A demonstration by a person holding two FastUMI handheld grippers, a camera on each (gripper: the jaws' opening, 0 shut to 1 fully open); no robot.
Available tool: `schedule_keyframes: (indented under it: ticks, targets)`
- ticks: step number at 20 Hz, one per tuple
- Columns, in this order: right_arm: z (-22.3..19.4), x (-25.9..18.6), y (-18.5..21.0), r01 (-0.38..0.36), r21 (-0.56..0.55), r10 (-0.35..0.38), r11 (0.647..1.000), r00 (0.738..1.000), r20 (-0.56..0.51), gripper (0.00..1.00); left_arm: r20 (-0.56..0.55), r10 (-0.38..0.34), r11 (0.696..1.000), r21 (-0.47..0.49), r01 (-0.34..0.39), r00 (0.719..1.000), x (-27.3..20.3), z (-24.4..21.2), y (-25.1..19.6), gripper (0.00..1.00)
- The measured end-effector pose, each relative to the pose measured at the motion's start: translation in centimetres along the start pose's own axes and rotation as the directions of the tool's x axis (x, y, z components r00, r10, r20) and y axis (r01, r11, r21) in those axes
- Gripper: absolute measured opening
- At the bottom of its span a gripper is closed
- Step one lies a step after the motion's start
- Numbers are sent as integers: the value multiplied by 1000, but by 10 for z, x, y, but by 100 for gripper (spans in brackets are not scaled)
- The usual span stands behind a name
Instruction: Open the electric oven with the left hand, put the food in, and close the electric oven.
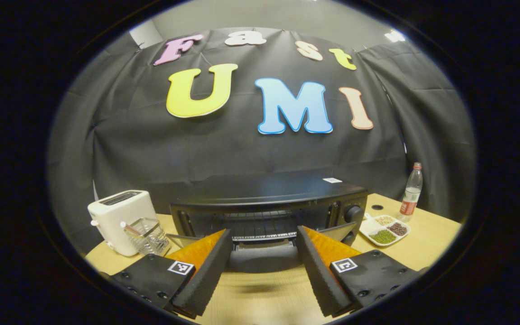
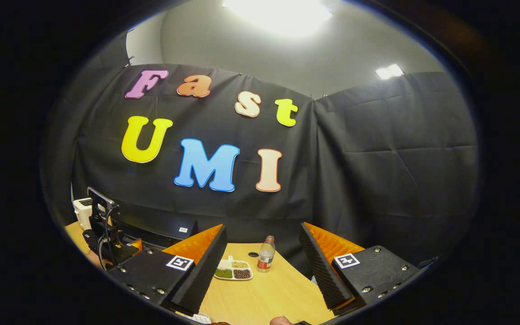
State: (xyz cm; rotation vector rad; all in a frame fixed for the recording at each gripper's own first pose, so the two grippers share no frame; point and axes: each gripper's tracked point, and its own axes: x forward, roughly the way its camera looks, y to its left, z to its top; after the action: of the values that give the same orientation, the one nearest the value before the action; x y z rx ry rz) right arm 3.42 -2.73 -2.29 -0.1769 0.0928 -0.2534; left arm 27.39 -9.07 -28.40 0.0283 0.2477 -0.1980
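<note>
The left gripper [image 1: 264,253] faces the electric oven [image 1: 269,212] head-on, its fingers spread wide apart and empty, framing the lower front of the oven. The oven sits on the counter [image 1: 427,234] between a white toaster [image 1: 118,219] and a divided tray of beans and grains [image 1: 384,229]; a clear glass container [image 1: 147,234] stands just beside the toaster and a plastic bottle [image 1: 411,189] stands behind the tray. The door seems to hang down and open, with the wire rack [image 1: 260,221] showing inside, though the fisheye makes this hard to confirm. The right gripper [image 2: 262,266] is held off to the side, fingers also apart with nothing between them, looking toward the tray and bottle. The opening step looks done or nearly so; next the right gripper likely needs to fetch the food, which probably means that tray, and slide it level onto the rack without tipping its contents.
</note>
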Motion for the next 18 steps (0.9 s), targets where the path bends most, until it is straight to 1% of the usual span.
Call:
schedule_keyframes:
  ticks: [4,5,6,7,8,9,10,11,12,13,14,15,16,18]
  targets:
    - [-9,-3,0,-24,-7,24,1000,999,-22,97,-36,6,1000,17,-5,999,-20,-19,-2,99]
    - [-11,-4,0,-29,-4,28,1000,999,-26,97,-45,8,1000,19,-7,999,-25,-23,-2,99]
    - [-12,-5,0,-34,0,34,999,999,-31,97,-57,10,1000,15,-9,998,-28,-28,-2,95]
    - [-15,-7,0,-38,3,38,999,999,-36,98,-67,13,1000,7,-13,998,-31,-32,-2,95]
    - [-17,-7,0,-37,2,37,999,998,-42,98,-73,17,1000,1,-17,997,-33,-37,-2,99]
    - [-19,-8,-2,-37,1,37,999,998,-47,100,-83,21,1000,1,-21,996,-36,-41,-3,99]
    - [-20,-9,-2,-39,3,39,999,998,-52,98,-90,24,1000,2,-24,996,-39,-46,-4,99]
    - [-22,-10,-1,-40,5,40,999,997,-59,98,-98,26,1000,2,-26,995,-42,-51,-3,95]
    - [-23,-10,-1,-39,7,40,999,997,-65,100,-108,27,1000,0,-27,994,-44,-57,-4,95]
    - [-26,-9,-2,-39,10,39,999,997,-73,98,-123,25,1000,-4,-25,992,-46,-63,-4,96]
    - [-27,-9,0,-40,15,41,999,996,-79,98,-136,22,1000,-6,-23,990,-48,-69,-4,96]
    - [-28,-9,0,-39,20,41,999,996,-83,100,-150,18,1000,-5,-19,989,-51,-74,-5,100]
    - [-28,-8,2,-38,27,41,999,995,-87,97,-165,12,1000,-5,-13,986,-54,-83,-6,100]
    - [-31,-8,6,-44,40,47,998,994,-97,98,-199,-2,1000,-13,-1,980,-56,-101,-7,96]
